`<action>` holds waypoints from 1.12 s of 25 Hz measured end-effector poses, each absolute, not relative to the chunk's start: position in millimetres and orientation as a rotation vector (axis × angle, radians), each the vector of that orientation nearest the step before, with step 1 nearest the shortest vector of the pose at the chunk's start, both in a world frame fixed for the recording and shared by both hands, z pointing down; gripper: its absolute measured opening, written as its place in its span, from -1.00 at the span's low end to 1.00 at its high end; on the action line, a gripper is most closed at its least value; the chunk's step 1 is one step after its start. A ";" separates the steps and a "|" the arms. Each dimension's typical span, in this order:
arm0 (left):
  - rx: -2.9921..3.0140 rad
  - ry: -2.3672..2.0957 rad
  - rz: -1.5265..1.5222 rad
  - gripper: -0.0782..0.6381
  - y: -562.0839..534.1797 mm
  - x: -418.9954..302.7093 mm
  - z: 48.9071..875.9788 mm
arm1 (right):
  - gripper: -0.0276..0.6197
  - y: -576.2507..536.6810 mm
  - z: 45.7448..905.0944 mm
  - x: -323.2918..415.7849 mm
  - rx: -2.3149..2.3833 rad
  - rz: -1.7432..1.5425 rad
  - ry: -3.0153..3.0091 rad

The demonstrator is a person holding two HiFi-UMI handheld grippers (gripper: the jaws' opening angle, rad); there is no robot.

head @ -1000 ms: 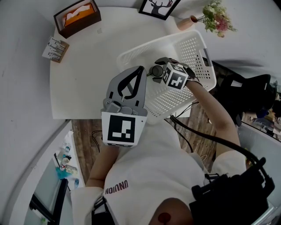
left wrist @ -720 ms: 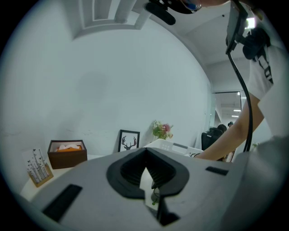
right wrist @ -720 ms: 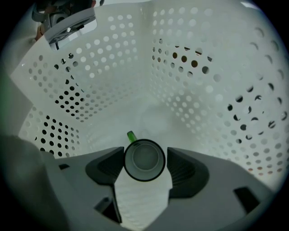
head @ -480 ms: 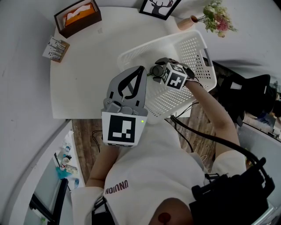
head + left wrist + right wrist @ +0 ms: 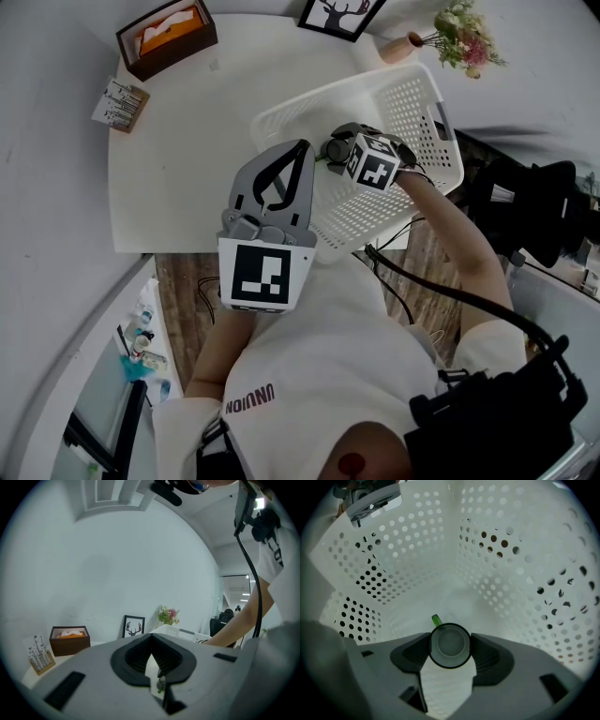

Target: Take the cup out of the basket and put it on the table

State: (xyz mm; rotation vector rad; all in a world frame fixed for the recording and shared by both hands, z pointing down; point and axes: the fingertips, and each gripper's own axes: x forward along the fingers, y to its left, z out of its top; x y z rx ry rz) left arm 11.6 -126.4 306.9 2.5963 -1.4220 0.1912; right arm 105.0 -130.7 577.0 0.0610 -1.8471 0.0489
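Observation:
A dark cup (image 5: pixel 449 645) with a green handle (image 5: pixel 436 619) stands mouth-up on the floor of the white perforated basket (image 5: pixel 511 573). My right gripper (image 5: pixel 450 641) points steeply down into the basket (image 5: pixel 412 94). Its jaws have just been closing, and the cup sits between them with both pads against its sides. In the head view the right gripper (image 5: pixel 336 152) hides the cup. My left gripper (image 5: pixel 298 148) hovers level over the white table (image 5: pixel 178 159) just left of the basket. Its jaws meet at the tips (image 5: pixel 151 637) with nothing in them.
The basket stands tilted at the table's right edge. A brown tissue box (image 5: pixel 165 36), a card holder (image 5: pixel 118 103), a framed deer picture (image 5: pixel 339 17) and a vase of flowers (image 5: pixel 459 37) line the far side. Cables trail from the right arm.

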 end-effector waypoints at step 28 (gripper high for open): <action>2.626 -1.409 0.180 -0.75 -122.3 15.1 301.5 | -0.03 -135.2 552.1 99.7 0.109 0.005 -1.884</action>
